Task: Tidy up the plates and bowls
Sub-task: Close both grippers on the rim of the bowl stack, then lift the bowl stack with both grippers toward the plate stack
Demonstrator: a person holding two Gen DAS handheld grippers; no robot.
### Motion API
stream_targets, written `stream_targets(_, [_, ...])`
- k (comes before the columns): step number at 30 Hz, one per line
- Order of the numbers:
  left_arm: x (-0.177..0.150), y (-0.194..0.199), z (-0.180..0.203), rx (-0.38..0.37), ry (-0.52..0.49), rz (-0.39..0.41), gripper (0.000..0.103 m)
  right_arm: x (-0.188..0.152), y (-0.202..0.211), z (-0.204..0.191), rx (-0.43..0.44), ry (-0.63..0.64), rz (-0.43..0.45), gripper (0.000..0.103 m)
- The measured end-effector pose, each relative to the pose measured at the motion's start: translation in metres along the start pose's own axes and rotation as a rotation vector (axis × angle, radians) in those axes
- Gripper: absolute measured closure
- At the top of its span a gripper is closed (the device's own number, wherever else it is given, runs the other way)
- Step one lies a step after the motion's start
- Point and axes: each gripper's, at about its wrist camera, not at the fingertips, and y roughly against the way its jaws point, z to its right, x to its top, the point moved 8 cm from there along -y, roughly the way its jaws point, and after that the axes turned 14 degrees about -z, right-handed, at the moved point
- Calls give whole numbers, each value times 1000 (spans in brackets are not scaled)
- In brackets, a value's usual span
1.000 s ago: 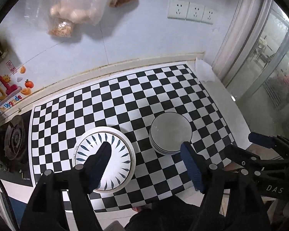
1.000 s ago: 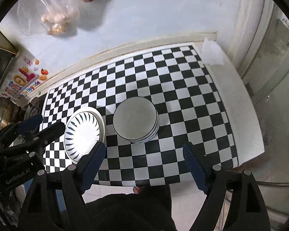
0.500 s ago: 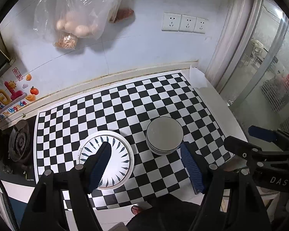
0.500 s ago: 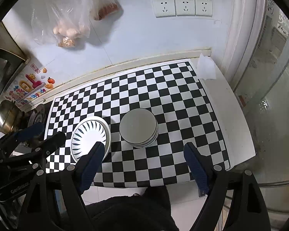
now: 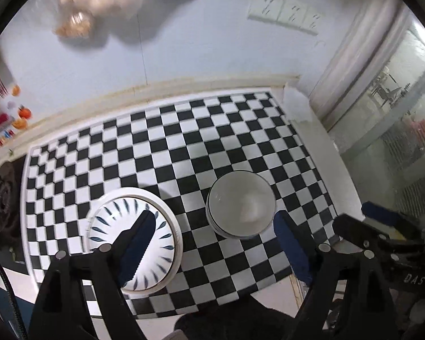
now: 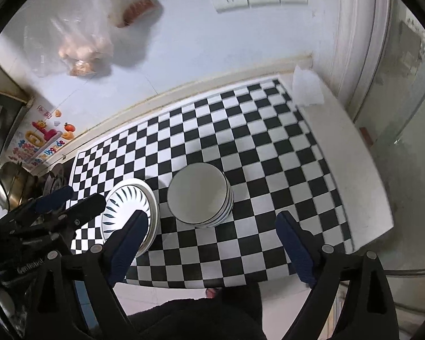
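A stack of white plates with dark petal marks (image 5: 119, 221) (image 6: 127, 206) lies on the checkered counter at the front left. A stack of plain white bowls (image 5: 240, 204) (image 6: 198, 192) stands just to its right. My left gripper (image 5: 215, 240) is open and empty, held high above both stacks. My right gripper (image 6: 212, 240) is open and empty, also well above the counter. The right gripper shows at the right edge of the left wrist view (image 5: 382, 226), and the left gripper at the left edge of the right wrist view (image 6: 56, 206).
The black-and-white checkered counter (image 5: 184, 141) (image 6: 240, 130) meets a white wall at the back. Plastic bags of food (image 6: 76, 42) hang on the wall. A gas burner (image 5: 0, 201) and a steel pot (image 6: 11, 181) are at the left. A glass door (image 5: 396, 113) stands right.
Both grippers rose away from the counter half a second ago and have come back down closer to it. The plates and bowls have not moved.
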Motion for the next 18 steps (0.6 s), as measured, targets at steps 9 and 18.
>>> stream_targets(9, [34, -112, -17, -60, 52, -246, 18, 30, -124, 45, 137, -135, -187, 9])
stream_targets(18, [41, -177, -21, -121, 78, -442, 19, 39, -218, 55, 312, -210, -345, 9])
